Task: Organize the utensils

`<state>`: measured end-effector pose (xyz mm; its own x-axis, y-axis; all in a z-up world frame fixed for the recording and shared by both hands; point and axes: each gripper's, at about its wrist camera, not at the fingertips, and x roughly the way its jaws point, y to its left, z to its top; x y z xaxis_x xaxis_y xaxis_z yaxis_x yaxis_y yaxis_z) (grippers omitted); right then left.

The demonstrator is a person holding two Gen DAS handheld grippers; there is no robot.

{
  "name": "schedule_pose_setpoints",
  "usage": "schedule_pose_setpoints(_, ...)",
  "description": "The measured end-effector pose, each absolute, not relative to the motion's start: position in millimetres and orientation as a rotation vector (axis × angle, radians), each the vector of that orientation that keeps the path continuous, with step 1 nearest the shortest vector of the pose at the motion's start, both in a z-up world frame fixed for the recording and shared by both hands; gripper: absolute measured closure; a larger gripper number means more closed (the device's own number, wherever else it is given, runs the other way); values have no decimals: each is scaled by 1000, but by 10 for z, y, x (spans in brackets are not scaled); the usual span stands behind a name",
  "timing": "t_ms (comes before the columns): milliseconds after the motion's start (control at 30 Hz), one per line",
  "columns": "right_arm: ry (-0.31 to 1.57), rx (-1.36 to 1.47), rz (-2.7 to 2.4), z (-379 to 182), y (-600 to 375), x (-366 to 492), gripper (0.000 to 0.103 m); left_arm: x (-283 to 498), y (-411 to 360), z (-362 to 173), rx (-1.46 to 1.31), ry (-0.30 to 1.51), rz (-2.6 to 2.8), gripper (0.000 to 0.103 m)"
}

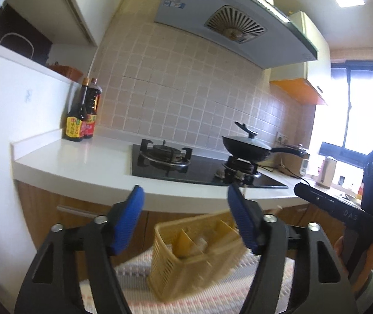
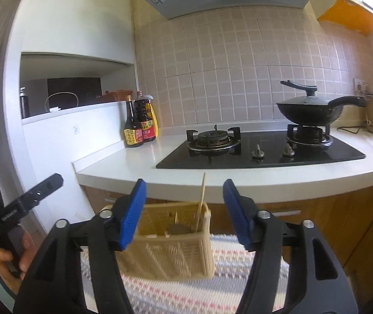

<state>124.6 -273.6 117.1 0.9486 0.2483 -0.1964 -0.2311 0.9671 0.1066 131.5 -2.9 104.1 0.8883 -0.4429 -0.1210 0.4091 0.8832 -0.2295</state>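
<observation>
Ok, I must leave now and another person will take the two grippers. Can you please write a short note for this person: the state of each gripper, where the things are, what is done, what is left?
Left gripper: open, nothing between the pads.
Right gripper: open, also empty.
The yellow utensil basket stands on the striped cloth in front of both grippers, below the counter edge.
Done: one chopstick stands upright in the basket's right compartment, and something grey lies in the middle one, too blurred to name.
Left: no loose utensils appear in either view, so look around before continuing.
</observation>
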Motion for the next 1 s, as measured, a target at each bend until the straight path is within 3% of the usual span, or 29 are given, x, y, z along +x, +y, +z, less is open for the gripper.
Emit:
schedule_pose_setpoints(233,266,132,242,1010,-2806,732,43,635,-106,1053,-202,152,-449,13)
schedule_pose_setpoints(300,273,134,217,947,-2818,601,37,467,-172,1018,-185,152,-432,10)
schedule_pose_setpoints(400,269,122,191,830,-2798,431,25,269,-298,888,-148,152,-373,10)
schedule_pose_setpoints(567,328,144,152,485,-2755,302,25,93,-452,574,-133,170,-266,10)
schedule_pose_setpoints(867,273,66,5,71,-2690,136,23,-7,-478,142,-98,185,-95,10)
schedule_pose_setpoints(1000,280,61,29,26,-2676,155,17,-23,-547,56,-39,153,-47,9)
